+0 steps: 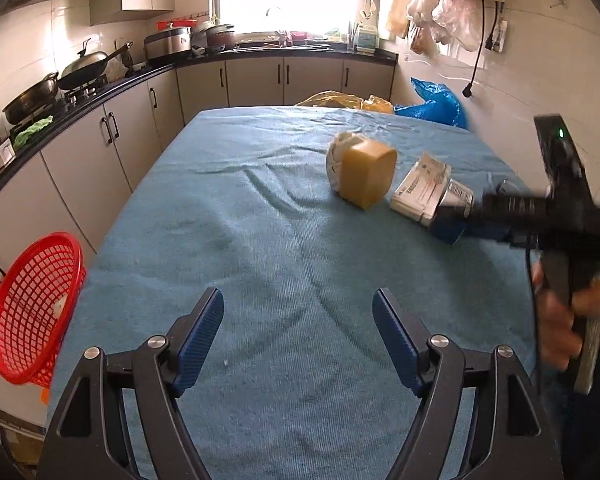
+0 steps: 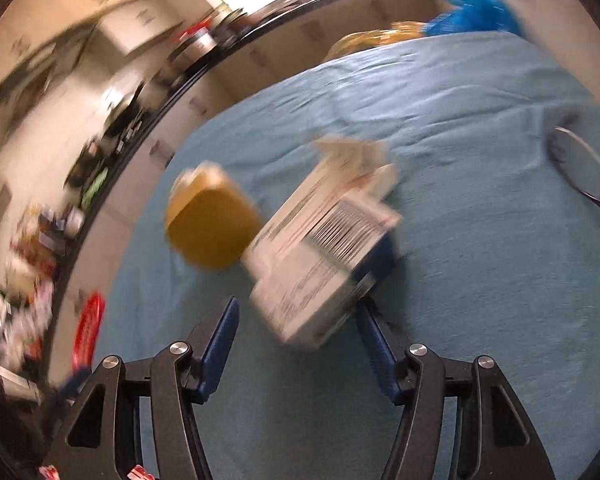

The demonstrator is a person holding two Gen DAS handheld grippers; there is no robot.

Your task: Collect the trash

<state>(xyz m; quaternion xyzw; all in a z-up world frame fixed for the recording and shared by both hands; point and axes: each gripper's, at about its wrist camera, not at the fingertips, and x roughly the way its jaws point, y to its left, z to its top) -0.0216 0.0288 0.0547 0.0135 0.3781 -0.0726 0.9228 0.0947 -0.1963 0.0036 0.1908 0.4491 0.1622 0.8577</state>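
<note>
On the blue cloth lie a yellow block (image 1: 366, 176) (image 2: 212, 224) with a crumpled white wad (image 1: 336, 152) behind it, and a white carton (image 1: 420, 188) (image 2: 324, 248) with a barcode. My right gripper (image 2: 296, 316) (image 1: 450, 216) is open at the carton's near end. That end sits between the fingers: the right pad is close beside it and the left pad stands clear. My left gripper (image 1: 298, 300) hangs open over bare cloth at the near end of the table, with nothing between its fingers. The right wrist view is blurred.
A red mesh basket (image 1: 32, 308) (image 2: 88, 328) sits off the table's left edge. Purple-framed glasses (image 2: 580, 168) lie on the cloth at the right. Blue bag (image 1: 436, 106) and yellow bag (image 1: 340, 100) lie beyond the far edge. Counters run along the left. A hand (image 1: 568, 320) holds the right gripper.
</note>
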